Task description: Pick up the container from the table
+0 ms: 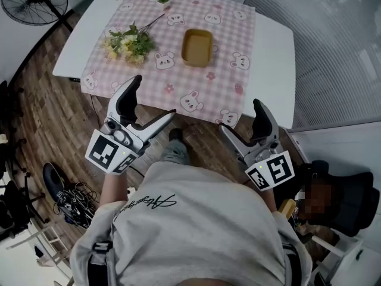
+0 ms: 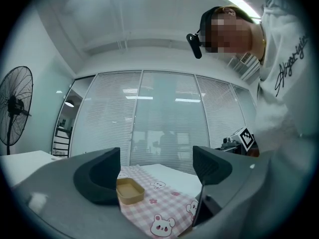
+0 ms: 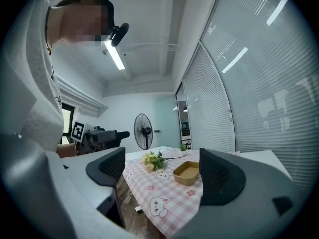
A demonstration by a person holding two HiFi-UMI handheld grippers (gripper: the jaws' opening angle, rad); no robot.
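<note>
The container (image 1: 197, 46) sits in the middle of the desk (image 1: 274, 58). The left tool (image 1: 155, 97) and right tool (image 1: 240, 115) are spread, holding nothing.

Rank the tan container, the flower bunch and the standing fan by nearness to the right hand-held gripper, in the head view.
1. Tan container, middle of the checked cloth, ahead of the right hand-held gripper.
2. Flower bunch, on the cloth's left side.
3. Standing fan, off the table, far left.

Matt tan container (image 1: 197, 47), checked cloth (image 1: 178, 70), wood-plank floor (image 1: 53, 118)
</note>
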